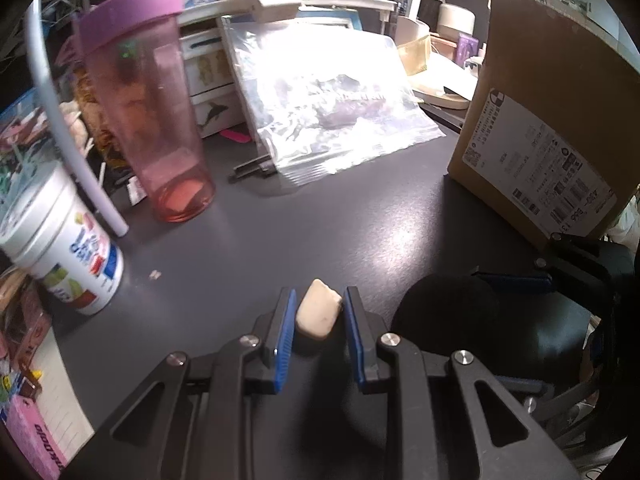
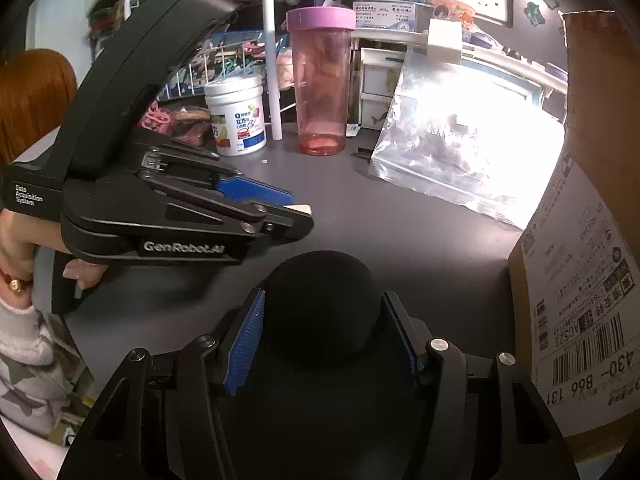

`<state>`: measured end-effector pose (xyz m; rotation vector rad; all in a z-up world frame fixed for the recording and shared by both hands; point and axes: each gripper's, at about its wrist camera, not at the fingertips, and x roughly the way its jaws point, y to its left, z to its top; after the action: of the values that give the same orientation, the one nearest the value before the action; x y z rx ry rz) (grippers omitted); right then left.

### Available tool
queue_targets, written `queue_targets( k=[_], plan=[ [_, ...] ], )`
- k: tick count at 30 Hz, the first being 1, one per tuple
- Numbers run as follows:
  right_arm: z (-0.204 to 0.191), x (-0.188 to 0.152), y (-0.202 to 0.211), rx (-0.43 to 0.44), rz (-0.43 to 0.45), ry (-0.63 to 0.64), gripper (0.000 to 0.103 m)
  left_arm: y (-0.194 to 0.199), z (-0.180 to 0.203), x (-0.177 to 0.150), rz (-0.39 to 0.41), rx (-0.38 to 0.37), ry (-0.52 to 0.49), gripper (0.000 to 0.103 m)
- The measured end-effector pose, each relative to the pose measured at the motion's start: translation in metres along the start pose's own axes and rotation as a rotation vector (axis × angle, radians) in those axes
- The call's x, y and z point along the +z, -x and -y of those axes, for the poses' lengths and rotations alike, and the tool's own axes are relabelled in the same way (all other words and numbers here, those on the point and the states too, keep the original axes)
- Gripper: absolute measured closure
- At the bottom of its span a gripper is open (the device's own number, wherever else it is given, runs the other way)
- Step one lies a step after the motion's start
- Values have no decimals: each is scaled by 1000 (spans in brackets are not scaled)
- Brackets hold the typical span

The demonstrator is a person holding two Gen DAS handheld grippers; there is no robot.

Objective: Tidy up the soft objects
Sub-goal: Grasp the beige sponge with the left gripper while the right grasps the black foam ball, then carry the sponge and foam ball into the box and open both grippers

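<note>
In the left wrist view, the left gripper [image 1: 319, 312] is closed on a small cream foam block [image 1: 318, 310], its blue pads pressing both sides, held over the near part of the dark desk [image 1: 320, 220]. To its right a black foam ball [image 1: 444, 312] sits in the other tool. Ahead, toward the desk's far edge, a clear zip bag [image 1: 332, 108] leans against small drawers; a pink tumbler [image 1: 152, 112] and a white tub [image 1: 64, 248] stand along the left side, and a cardboard box [image 1: 552, 120] rises at the right edge. In the right wrist view, the right gripper [image 2: 322, 320] clamps the black foam ball [image 2: 322, 304] between its pads, low over the near desk [image 2: 400, 232]. The left gripper [image 2: 298, 210] reaches in from the left with the cream block [image 2: 302, 209] just showing at its tip. The box [image 2: 580, 280] stands close on the right, the bag [image 2: 460, 152] beyond it. Both soft pieces appear picked up but neither is stowed, so I judge the task roughly midway; placing them remains, probably into the box or the bag, though I cannot tell which. The box wall is tall and close to the right tool, and the two tools crowd each other.
</note>
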<state>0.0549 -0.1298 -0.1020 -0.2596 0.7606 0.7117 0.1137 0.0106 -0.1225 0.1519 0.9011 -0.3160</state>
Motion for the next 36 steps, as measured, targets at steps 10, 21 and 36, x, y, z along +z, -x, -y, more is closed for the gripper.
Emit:
queue_targets(
  k=[10, 21, 36],
  plan=[
    [-5, 1, 3, 6, 9, 2, 47, 26, -16, -13, 37, 14, 48, 82],
    [-11, -1, -11, -12, -31, 21, 39, 32, -21, -23, 41, 9, 70, 82],
    [-26, 21, 38, -27, 108, 81, 47, 99, -16, -8, 171, 52, 66, 82]
  ],
)
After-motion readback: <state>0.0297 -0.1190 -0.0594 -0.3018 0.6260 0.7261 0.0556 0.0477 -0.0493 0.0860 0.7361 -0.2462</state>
